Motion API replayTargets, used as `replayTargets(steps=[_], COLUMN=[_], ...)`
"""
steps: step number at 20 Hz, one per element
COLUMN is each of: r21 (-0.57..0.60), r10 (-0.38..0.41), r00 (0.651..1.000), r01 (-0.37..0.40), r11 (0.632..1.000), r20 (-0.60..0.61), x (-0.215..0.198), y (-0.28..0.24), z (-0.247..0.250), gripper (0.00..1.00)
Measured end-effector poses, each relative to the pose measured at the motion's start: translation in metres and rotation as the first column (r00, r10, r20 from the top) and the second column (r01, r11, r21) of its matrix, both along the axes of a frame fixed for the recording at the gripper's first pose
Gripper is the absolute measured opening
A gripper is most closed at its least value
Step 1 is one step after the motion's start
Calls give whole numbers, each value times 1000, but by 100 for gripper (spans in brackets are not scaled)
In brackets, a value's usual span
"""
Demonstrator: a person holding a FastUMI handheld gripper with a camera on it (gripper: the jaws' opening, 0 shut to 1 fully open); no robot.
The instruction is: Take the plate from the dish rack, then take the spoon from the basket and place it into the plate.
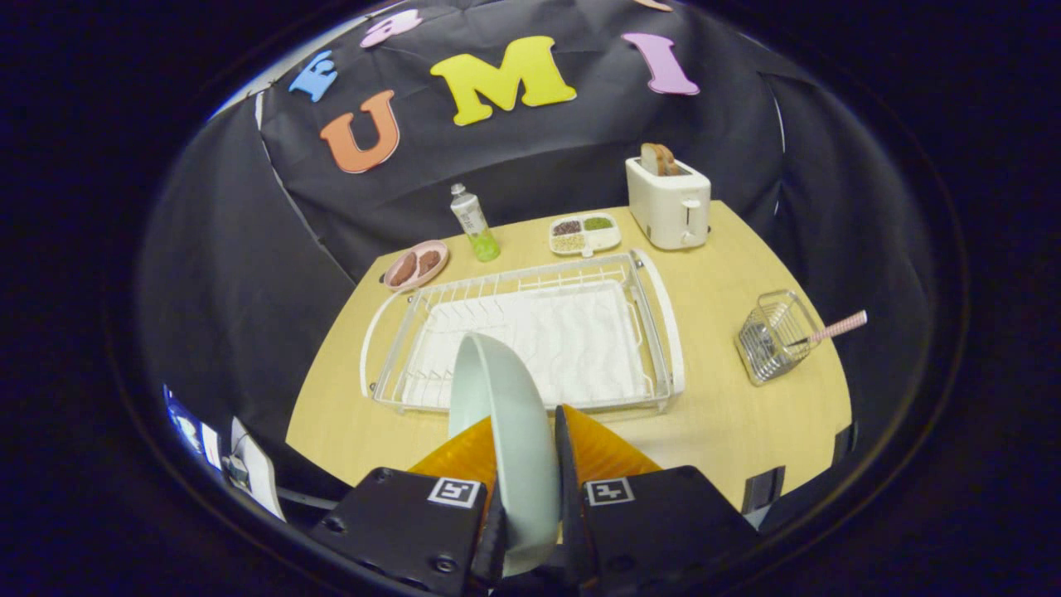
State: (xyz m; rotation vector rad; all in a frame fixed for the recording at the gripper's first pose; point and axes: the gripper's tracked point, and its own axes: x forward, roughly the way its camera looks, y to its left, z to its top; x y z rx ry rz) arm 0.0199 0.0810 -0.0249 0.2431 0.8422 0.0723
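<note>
Gripper view: tool [525, 464] clamped on the plate [510, 414], both fingers pressing its faces; plate stands on edge between them, pale, smooth, round-rimmed. Just beyond the fingers, white wire dish rack [522, 332] on a ribbed tray, its slots bare. Ahead to the right, well apart, wire basket [775, 336] holding the spoon [833, 329], handle sticking out over the desk [729, 431]. Open wooden desk surface between rack and basket. Toaster [670, 203] far beyond.
</note>
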Motion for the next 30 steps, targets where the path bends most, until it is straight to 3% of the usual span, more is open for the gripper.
replayTargets(steps=[8, 14, 17, 19, 20, 24, 27, 30], r21=[154, 311, 288, 280, 287, 307, 288, 255], r10=[-58, -97, -118, -127, -125, -114, -113, -111], r00=[996, 989, 988, 988, 988, 991, 993, 992], r01=[68, 128, 142, 147, 145, 131, 114, 91], r11=[986, 942, 947, 949, 947, 943, 951, 963], r20=[-66, -112, -99, -87, -87, -74, -19, 67], x=[-25, -18, -13, -11, -10, -6, -2, -4], y=[-27, -31, -42, -47, -48, -48, -54, -68], z=[-91, -127, -131, -129, -128, -127, -119, -100], gripper=[33, 33, 33, 37, 44, 47, 49, 58])
